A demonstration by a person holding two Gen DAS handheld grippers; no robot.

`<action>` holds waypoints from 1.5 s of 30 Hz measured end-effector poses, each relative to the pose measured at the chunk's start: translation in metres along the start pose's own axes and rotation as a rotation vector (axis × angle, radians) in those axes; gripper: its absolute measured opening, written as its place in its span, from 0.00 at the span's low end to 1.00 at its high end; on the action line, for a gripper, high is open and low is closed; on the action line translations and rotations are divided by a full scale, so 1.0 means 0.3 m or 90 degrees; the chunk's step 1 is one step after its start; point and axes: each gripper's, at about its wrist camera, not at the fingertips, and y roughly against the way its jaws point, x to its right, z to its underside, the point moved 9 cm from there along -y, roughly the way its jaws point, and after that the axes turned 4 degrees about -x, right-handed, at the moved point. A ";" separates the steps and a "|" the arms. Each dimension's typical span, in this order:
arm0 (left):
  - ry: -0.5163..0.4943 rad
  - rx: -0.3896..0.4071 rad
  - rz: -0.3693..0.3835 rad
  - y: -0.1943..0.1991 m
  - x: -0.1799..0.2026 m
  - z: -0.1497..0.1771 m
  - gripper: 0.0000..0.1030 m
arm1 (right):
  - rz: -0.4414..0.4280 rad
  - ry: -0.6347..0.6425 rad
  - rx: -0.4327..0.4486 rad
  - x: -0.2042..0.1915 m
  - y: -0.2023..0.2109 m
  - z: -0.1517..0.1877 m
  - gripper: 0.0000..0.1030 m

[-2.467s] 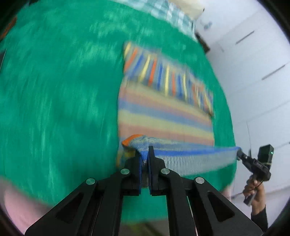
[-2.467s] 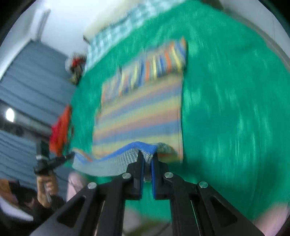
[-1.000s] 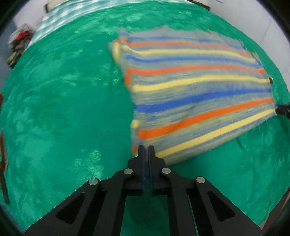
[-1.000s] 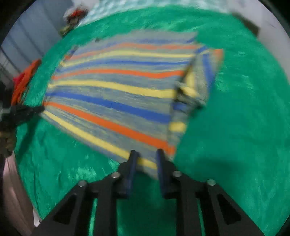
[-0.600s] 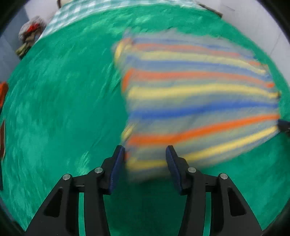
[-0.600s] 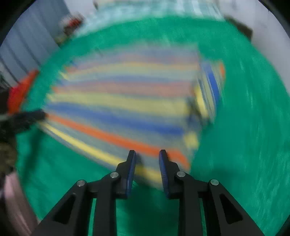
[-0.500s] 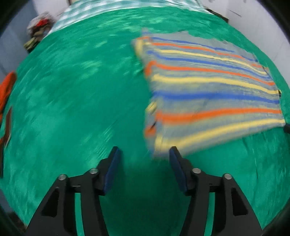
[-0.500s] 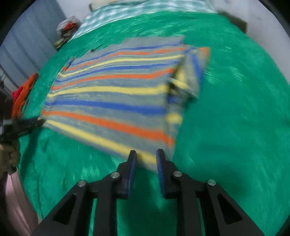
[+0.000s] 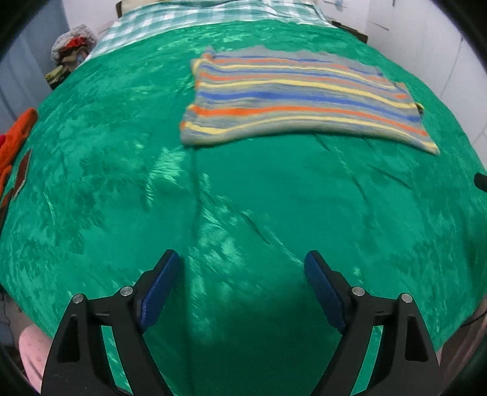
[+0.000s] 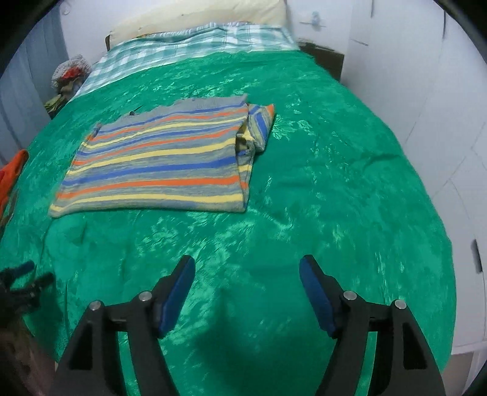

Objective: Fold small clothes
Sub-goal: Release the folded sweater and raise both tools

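A small striped garment point(image 9: 292, 100) in grey, blue, orange and yellow lies folded flat on the green bedspread point(image 9: 243, 213). In the right wrist view the garment point(image 10: 164, 164) shows a sleeve bunched at its right edge. My left gripper point(image 9: 242, 271) is open and empty, held well back from the garment's near edge. My right gripper point(image 10: 246, 274) is open and empty, also back from the garment. The left gripper's tips also show at the left edge of the right wrist view point(image 10: 21, 280).
A checked sheet point(image 10: 188, 42) and a pillow point(image 10: 197, 12) lie at the head of the bed. A pile of clothes point(image 9: 71, 45) sits at the far left. An orange garment point(image 9: 15, 137) lies at the bed's left edge. White walls stand to the right.
Both grippers carried the garment's near edge over to its far edge, opened and let go. Both have since pulled back toward the foot of the bed, and the garment lies folded.
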 end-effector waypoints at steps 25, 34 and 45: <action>0.026 0.076 -0.015 0.196 -0.076 0.041 0.88 | 0.133 0.068 0.077 -0.083 0.242 0.032 0.78; 0.028 0.082 -0.028 0.213 -0.082 0.022 0.89 | 0.150 0.075 0.086 -0.097 0.269 0.027 0.84; 0.013 0.073 -0.034 0.201 -0.065 0.024 0.89 | 0.145 0.057 0.080 -0.077 0.261 0.023 0.84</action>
